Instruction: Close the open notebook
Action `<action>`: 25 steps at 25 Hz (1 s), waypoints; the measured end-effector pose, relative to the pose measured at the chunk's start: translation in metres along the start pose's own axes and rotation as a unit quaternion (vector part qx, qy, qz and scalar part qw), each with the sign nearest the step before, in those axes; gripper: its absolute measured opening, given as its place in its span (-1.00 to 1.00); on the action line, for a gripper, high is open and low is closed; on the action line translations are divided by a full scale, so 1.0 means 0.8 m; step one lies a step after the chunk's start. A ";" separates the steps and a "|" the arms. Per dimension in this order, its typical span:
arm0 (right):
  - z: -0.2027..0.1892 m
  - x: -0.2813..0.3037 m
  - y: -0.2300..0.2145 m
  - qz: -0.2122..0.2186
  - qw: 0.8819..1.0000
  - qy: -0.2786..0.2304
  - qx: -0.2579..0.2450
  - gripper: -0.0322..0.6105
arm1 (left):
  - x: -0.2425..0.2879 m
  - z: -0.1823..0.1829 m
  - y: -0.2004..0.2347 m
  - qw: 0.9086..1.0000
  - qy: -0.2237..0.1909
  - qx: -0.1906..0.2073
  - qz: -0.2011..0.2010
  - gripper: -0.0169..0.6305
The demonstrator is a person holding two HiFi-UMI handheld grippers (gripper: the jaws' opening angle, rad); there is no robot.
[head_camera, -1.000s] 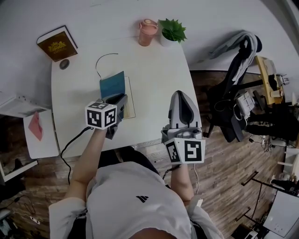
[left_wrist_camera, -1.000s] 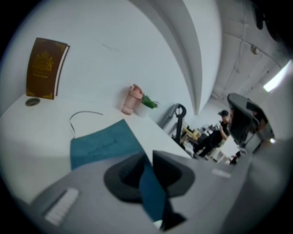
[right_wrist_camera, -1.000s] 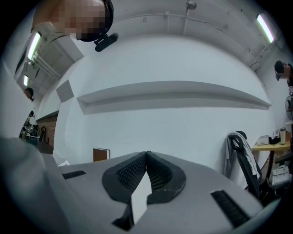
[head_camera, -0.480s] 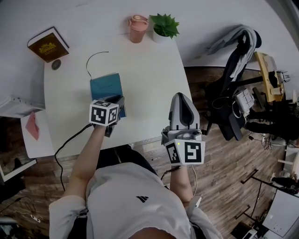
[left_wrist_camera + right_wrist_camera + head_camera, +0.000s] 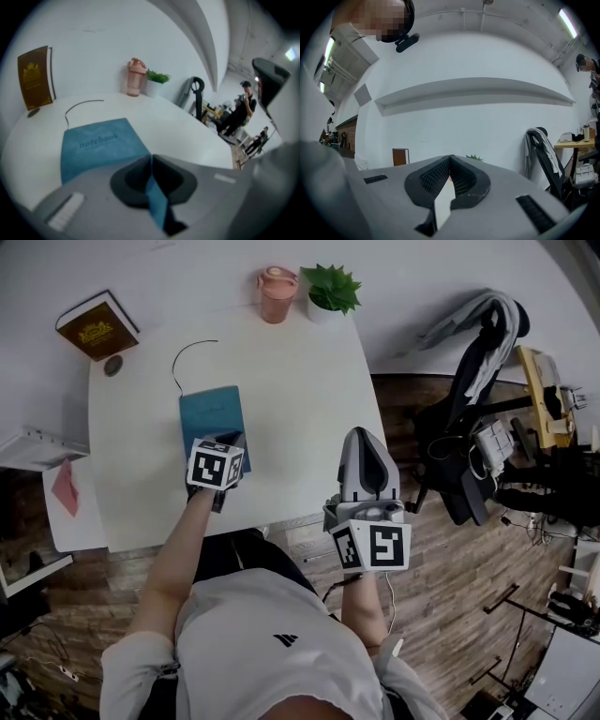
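The teal notebook point(image 5: 214, 418) lies closed and flat on the white table point(image 5: 300, 399); its cover lettering shows in the left gripper view point(image 5: 101, 143). My left gripper point(image 5: 234, 441) sits low over the notebook's near edge, pointing steeply down. Its jaws have just been closing and now meet at the tips point(image 5: 151, 158). Nothing is pinched there; only teal shows through the slot behind them. My right gripper point(image 5: 362, 435) hovers level off the table's right front edge, shut and empty point(image 5: 451, 158).
A brown book point(image 5: 94, 326) and a small round object point(image 5: 113, 367) lie at the table's back left, with a black cable point(image 5: 187, 351) behind the notebook. A pink cup point(image 5: 277, 285) and potted plant point(image 5: 330, 289) stand at the back. A chair with clothing point(image 5: 473, 381) is right.
The teal cover has swung down from upright to flat, hiding the cream pages. My left gripper sank toward the notebook's near edge. The right gripper stays about where it was.
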State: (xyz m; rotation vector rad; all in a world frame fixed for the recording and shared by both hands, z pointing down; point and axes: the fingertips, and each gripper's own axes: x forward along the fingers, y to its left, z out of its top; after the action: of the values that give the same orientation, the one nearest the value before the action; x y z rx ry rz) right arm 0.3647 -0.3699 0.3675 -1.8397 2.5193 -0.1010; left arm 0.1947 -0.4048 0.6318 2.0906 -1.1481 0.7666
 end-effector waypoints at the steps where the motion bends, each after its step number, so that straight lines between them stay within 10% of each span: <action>1: 0.000 0.000 0.002 0.002 1.000 0.000 0.000 -0.92 | 0.000 0.000 0.001 1.000 0.000 0.002 0.003 -0.90; 10: 0.009 -0.015 0.033 0.008 1.000 -0.008 -0.014 -0.92 | -0.007 -0.003 0.003 0.998 -0.003 0.067 0.010 -0.92; 25: 0.019 -0.046 0.137 0.011 0.999 -0.017 -0.030 -0.92 | -0.184 0.032 -0.002 0.973 -0.201 0.116 -0.012 -0.92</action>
State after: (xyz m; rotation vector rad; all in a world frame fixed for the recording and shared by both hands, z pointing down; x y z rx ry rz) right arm 0.2725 -0.3025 0.3447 -1.8177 2.5455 0.0064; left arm 0.1346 -0.3482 0.5073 2.5323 -1.2890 0.4967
